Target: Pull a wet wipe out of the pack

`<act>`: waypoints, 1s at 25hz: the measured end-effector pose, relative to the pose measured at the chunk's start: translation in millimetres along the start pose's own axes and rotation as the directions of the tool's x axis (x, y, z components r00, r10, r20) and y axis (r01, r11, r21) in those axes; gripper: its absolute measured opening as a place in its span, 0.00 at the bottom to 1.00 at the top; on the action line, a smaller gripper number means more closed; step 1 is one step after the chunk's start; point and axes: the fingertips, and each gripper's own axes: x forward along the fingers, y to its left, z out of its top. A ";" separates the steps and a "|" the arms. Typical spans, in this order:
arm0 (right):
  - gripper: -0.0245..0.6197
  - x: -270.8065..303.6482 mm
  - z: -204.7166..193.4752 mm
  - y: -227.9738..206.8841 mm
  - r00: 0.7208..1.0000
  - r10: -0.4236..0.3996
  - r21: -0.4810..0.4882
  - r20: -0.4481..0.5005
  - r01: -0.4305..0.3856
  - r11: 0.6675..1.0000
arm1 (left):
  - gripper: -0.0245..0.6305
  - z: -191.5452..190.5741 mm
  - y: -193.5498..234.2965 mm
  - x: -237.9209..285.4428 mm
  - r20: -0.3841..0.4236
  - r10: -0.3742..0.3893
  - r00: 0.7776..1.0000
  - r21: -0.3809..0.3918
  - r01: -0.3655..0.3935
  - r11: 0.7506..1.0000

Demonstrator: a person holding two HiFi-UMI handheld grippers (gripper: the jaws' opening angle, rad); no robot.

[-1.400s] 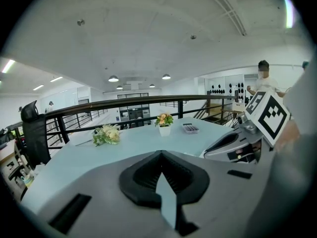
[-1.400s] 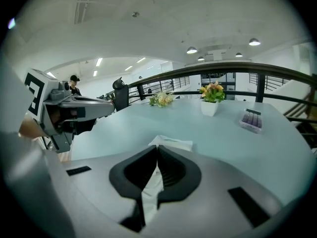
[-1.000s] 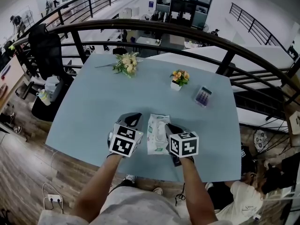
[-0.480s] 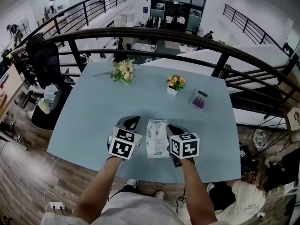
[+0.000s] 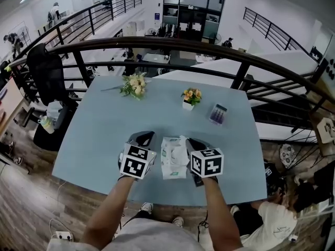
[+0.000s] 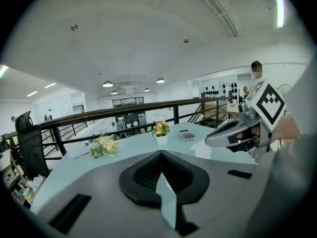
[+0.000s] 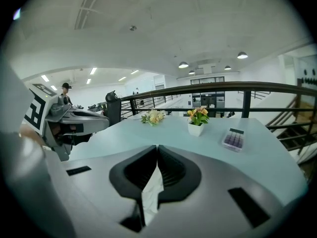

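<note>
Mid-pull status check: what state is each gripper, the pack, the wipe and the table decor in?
left gripper: jaws shut, nothing between them.
right gripper: jaws shut on the wet wipe.
wet wipe: bunched, raised off the pack's top.
pack: lying flat on the table.
flower pot: upright.
bouquet: lying on its side.

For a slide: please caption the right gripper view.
Right gripper pinching a white wet wipe between shut jaws, pale blue table beyond.

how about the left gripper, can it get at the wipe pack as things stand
Probably yes: the left gripper sits just left of the pack, nothing between; the right gripper only pinches the wipe.
</note>
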 end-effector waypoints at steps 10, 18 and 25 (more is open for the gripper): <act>0.06 -21.0 16.4 -12.8 0.999 -0.033 -0.014 0.042 0.034 0.999 | 0.03 8.0 -11.6 5.0 0.017 -0.017 1.000 0.013 0.017 1.000; 0.06 -42.0 29.3 -24.2 0.995 -0.059 -0.016 0.080 0.060 0.998 | 0.03 21.5 -21.1 4.9 0.029 -0.028 0.999 0.022 0.027 0.999; 0.06 -62.7 42.6 -32.6 0.990 -0.065 -0.027 0.125 0.069 0.997 | 0.03 29.8 -28.2 -0.2 0.037 -0.012 0.999 0.030 0.011 0.999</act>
